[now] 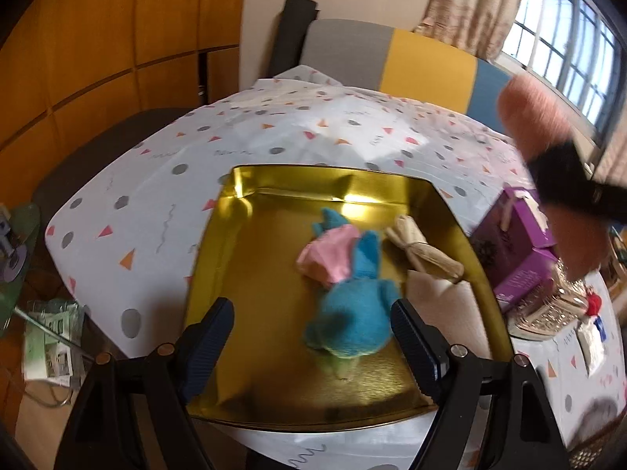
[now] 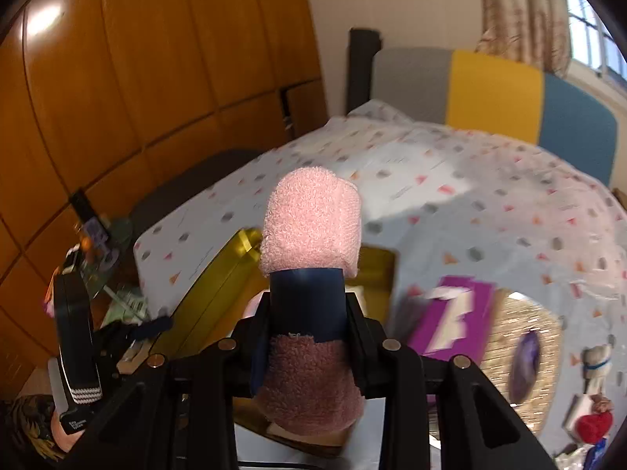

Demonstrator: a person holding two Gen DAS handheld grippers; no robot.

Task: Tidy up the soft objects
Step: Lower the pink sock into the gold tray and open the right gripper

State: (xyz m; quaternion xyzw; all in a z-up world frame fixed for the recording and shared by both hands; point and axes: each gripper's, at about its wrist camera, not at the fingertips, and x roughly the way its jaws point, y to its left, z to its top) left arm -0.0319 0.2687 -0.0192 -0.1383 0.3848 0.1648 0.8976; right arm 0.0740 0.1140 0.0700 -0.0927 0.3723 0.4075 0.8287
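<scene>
While wide left tongs (image 1: 313,346) idle, right tongs (image 2: 309,305) clamping pink towel roll (image 2: 311,223).

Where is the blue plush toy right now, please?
In the left wrist view, the blue plush toy lies inside the gold metal tray, beside a beige bundle.

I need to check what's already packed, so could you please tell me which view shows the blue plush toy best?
The left wrist view: the blue plush toy lies unobstructed in the gold tin. In the right wrist view the pink rolled towel hides it completely.
</scene>
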